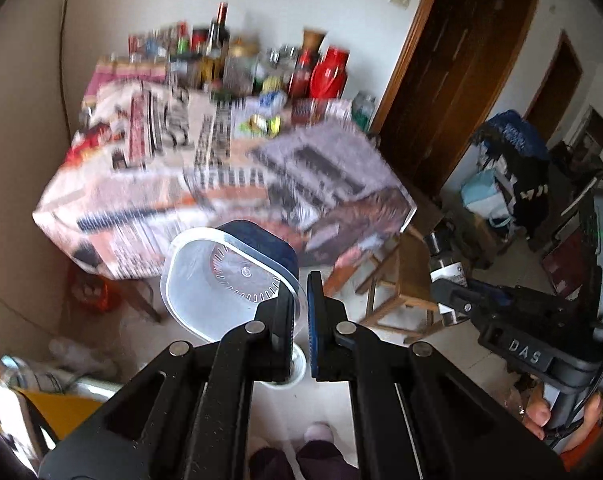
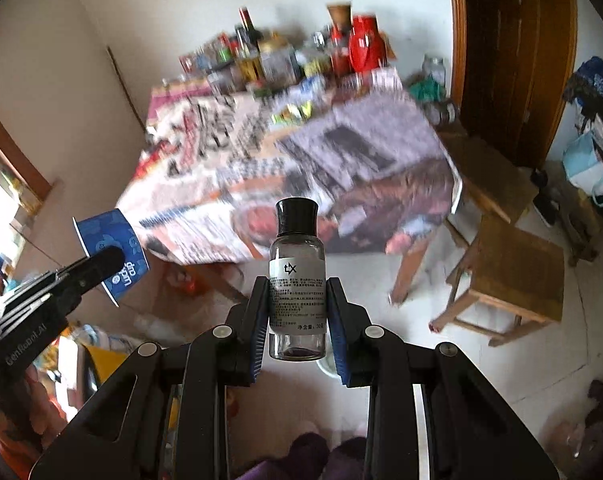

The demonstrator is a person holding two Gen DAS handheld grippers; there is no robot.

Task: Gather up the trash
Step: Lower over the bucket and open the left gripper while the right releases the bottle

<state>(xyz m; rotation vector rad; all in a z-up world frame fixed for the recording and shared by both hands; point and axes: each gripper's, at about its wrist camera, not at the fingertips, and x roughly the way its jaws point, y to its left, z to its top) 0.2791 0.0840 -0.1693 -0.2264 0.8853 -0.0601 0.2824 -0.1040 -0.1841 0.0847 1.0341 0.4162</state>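
In the left wrist view my left gripper [image 1: 300, 294] is shut on the rim of a clear plastic cup with a blue sleeve [image 1: 229, 280], which tilts its mouth toward the camera. The right wrist view shows the same cup [image 2: 101, 232] at the left, pinched by the left gripper [image 2: 115, 258]. My right gripper [image 2: 297, 296] is shut on a small clear bottle [image 2: 297, 276] with a black cap and a white label, held upright. That bottle [image 1: 447, 264] and the right gripper [image 1: 447, 292] appear at the right of the left wrist view. Both grippers point down at the floor before the table.
A table covered in newspaper [image 1: 205, 184] [image 2: 301, 168] stands ahead, its far end crowded with several bottles and jars [image 1: 221, 52]. Wooden stools [image 2: 513, 272] [image 1: 409, 276] stand to its right, near a brown door [image 1: 461, 80]. A white round rim [image 1: 297, 364] lies on the pale floor below the fingers. Clutter fills the lower left.
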